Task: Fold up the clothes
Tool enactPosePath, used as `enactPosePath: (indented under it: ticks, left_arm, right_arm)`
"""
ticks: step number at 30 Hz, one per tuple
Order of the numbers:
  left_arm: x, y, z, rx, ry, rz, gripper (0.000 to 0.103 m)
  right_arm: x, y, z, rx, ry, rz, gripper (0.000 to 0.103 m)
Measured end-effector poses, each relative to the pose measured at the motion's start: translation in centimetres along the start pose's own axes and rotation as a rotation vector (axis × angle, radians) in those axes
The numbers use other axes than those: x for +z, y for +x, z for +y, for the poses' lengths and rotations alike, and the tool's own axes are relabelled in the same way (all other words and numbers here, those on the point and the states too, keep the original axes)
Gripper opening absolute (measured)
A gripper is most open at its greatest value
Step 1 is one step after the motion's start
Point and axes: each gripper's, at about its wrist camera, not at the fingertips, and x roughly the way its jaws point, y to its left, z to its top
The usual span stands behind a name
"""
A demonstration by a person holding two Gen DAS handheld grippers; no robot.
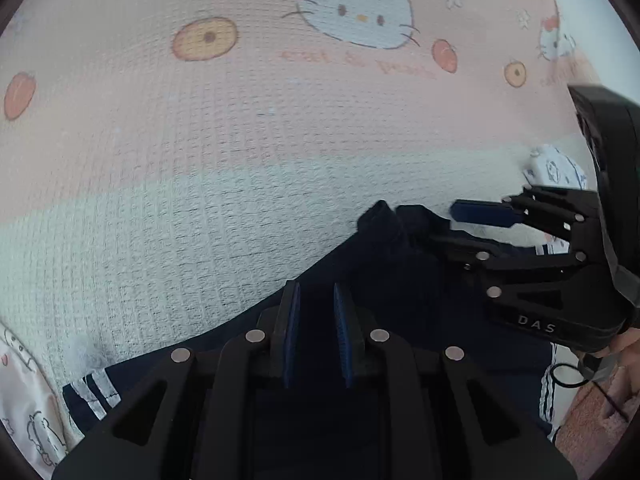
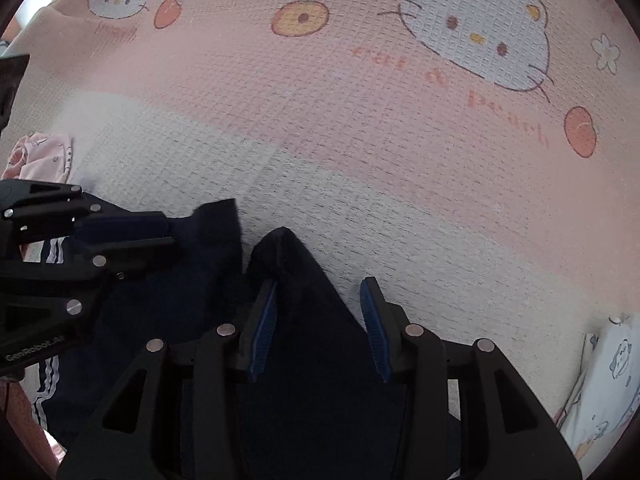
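A dark navy garment with white side stripes lies on the bed sheet. My left gripper points steeply down over it. Its jaws stand narrow, with dark cloth filling the gap, so it is shut on the garment. In the right wrist view a corner of cloth sticks out past the left gripper. My right gripper stands wider. A peak of the garment rises between its fingers against the left pad. Pale sheet shows between the cloth and the right pad.
The sheet is pink and pale, printed with cartoon cats and peaches. Other printed white clothes lie at the edges, with a pink piece at the left. A person's hand holds the right gripper.
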Motion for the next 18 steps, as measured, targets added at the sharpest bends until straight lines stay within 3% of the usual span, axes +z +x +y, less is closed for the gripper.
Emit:
enactPosePath:
  ticks: [2, 5, 10, 14, 18]
  left_arm:
    - [0.0, -0.3, 0.9, 0.050, -0.037, 0.001, 0.019]
    - [-0.2, -0.5, 1.4, 0.028, -0.059, -0.009, 0.019]
    - [-0.4, -1.3, 0.4, 0.070, -0.023, -0.037, 0.019]
    - [-1.4, -3.3, 2.0, 0.077, -0.071, -0.055, 0.019]
    - [-3.3, -2.9, 5.3, 0.242, -0.101, -0.006, 0.019]
  right_arm:
    - [-0.3, -0.2, -0.8, 0.014, 0.035, 0.000, 0.042]
    - [-0.4, -0.8, -1.4, 0.050, 0.073, -0.019, 0.042]
    - [0.6, -2.4, 1.4, 0.141, -0.005, -0.093, 0.043]
    - [0.3, -2.1, 3.5, 0.093, -0.071, -0.082, 0.043]
    - [1.2, 0.4, 2.2, 0.082, -0.005, -0.023, 0.043]
